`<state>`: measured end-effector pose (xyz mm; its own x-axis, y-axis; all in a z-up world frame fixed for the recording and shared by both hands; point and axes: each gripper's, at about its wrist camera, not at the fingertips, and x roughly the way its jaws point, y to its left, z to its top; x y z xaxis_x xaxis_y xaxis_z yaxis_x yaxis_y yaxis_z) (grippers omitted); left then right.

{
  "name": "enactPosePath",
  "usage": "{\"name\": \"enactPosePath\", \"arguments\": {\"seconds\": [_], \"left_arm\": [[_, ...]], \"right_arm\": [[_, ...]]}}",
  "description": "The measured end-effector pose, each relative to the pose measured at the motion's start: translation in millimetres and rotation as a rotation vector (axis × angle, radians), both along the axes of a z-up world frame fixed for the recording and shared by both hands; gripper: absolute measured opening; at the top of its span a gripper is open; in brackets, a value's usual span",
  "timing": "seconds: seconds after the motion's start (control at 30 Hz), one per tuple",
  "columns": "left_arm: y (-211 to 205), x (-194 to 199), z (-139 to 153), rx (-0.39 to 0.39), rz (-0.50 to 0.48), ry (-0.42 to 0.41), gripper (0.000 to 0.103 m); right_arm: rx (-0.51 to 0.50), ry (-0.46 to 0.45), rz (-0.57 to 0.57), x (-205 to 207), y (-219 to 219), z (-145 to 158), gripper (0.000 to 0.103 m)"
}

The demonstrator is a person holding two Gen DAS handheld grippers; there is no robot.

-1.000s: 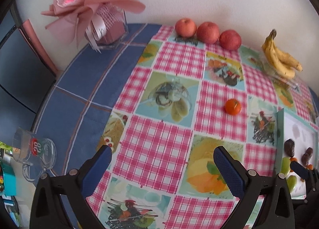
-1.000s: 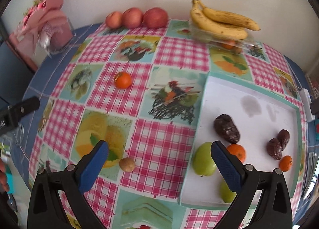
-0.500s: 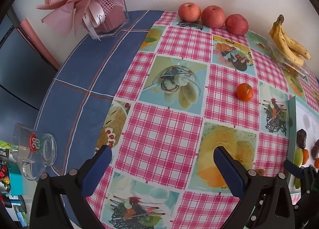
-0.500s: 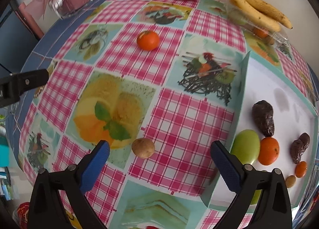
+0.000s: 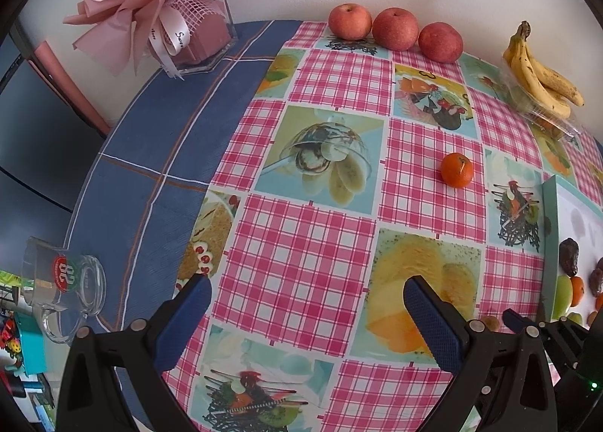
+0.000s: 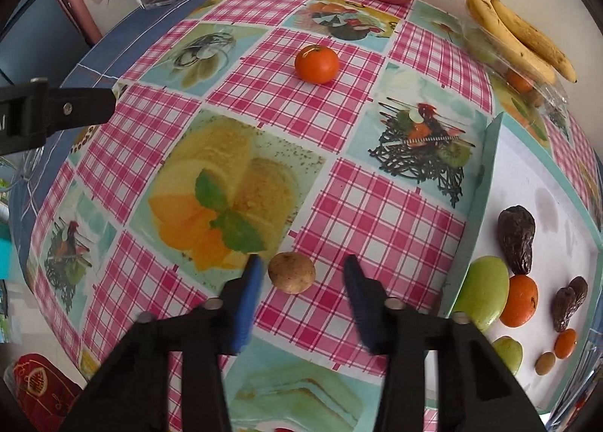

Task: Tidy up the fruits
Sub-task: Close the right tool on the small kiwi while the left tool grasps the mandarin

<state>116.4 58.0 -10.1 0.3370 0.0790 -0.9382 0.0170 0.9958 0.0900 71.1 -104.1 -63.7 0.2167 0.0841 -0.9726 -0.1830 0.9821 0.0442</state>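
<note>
A small brown round fruit [image 6: 291, 272] lies on the checked tablecloth between the blue fingers of my right gripper [image 6: 303, 270], which is open around it with gaps on both sides. A tangerine [image 6: 316, 64] lies further back; it also shows in the left wrist view [image 5: 456, 170]. A white tray with a teal rim [image 6: 486, 168] at the right holds a green fruit [image 6: 482, 294], an orange [image 6: 522, 300], dates [image 6: 516, 240] and small fruits. My left gripper [image 5: 307, 298] is open and empty above the cloth.
Three red apples [image 5: 395, 29] and a banana bunch [image 5: 542, 74] on a clear box line the wall. A pink bouquet in a clear vase [image 5: 181, 17] stands at the back left. A glass mug [image 5: 62, 287] sits near the table's left edge.
My right gripper has moved forward and down to the brown fruit, and its fingers have narrowed around it. The left gripper has drawn back slightly and stays open.
</note>
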Motion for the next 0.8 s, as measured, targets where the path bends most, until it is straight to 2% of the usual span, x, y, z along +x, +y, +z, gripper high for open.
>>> {"name": "enactPosePath", "arguments": {"seconds": [0.1, 0.17, 0.27, 0.5, 0.63, 0.8], "left_arm": [[-1.8, 0.0, -1.0, 0.008, -0.004, 0.003, 0.103], [-2.5, 0.1, -0.7, 0.011, -0.005, 0.003, 0.103], [-3.4, -0.1, -0.5, 0.013, -0.009, 0.001, 0.103], [-10.1, 1.8, -3.2, 0.019, -0.019, 0.007, 0.103], [-16.8, 7.1, -6.1, 0.007, -0.004, -0.002, 0.103], [-20.5, 19.3, -15.9, -0.062, 0.055, 0.001, 0.103]], "right_arm": [[0.005, 0.009, 0.004, 0.3, -0.4, -1.0, 0.040], [0.010, 0.007, 0.007, 0.0, 1.9, -1.4, 0.031], [0.014, 0.010, 0.016, -2.0, 3.1, -1.4, 0.027], [0.027, -0.003, 0.003, -2.6, 0.6, 4.1, 0.027], [0.024, -0.034, -0.041, 0.6, -8.8, 10.3, 0.027], [0.023, -0.066, -0.123, 7.6, -35.6, 16.1, 0.027]]}}
